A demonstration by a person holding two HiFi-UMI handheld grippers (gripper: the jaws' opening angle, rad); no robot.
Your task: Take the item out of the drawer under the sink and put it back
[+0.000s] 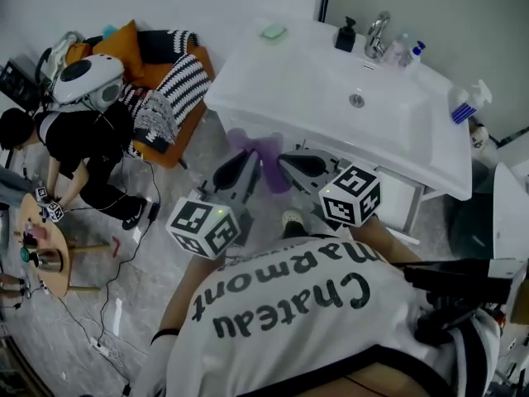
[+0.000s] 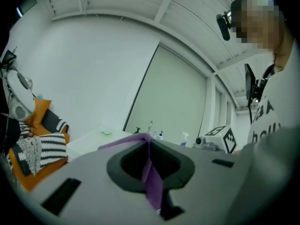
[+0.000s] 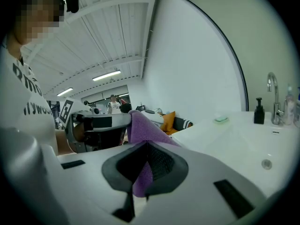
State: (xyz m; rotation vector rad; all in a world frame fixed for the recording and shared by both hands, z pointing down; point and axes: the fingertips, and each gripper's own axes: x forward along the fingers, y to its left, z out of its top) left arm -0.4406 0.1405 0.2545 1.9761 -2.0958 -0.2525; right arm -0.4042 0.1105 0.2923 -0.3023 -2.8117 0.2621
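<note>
You stand at the white sink (image 1: 331,69), which fills the head view from 12 to 2 o'clock. Along its back rim sit a black pump bottle (image 1: 346,35), the chrome faucet (image 1: 378,33) and some small bottles (image 1: 409,52). A green pad (image 1: 274,31) lies at the rim's 11 o'clock corner and a spray bottle (image 1: 468,106) at its 3 o'clock edge. The basin shows its drain (image 1: 356,100) at centre.

At 10 o'clock an orange chair (image 1: 124,40) heaped with striped cushions (image 1: 178,85) stands well apart from you. At 9 o'clock a person in black (image 1: 83,139) bends over a small round table (image 1: 51,259) carrying a few small things.

Just in front of the sink, the purple cloth (image 1: 264,155) hangs in the air, stretched between your two tongs. The left tongs (image 2: 148,139) are pressed together on one edge, the fabric running down through the jaws. The right tongs (image 3: 143,144) pinch the other edge, a fold rising above their tips. Both point toward 12 o'clock, near each other.

At 3 o'clock of the right tongs, partly behind their marker cube (image 1: 351,195), a white panel (image 1: 401,197) may be the drawer front. Whether it stands open cannot be told from this angle.
</note>
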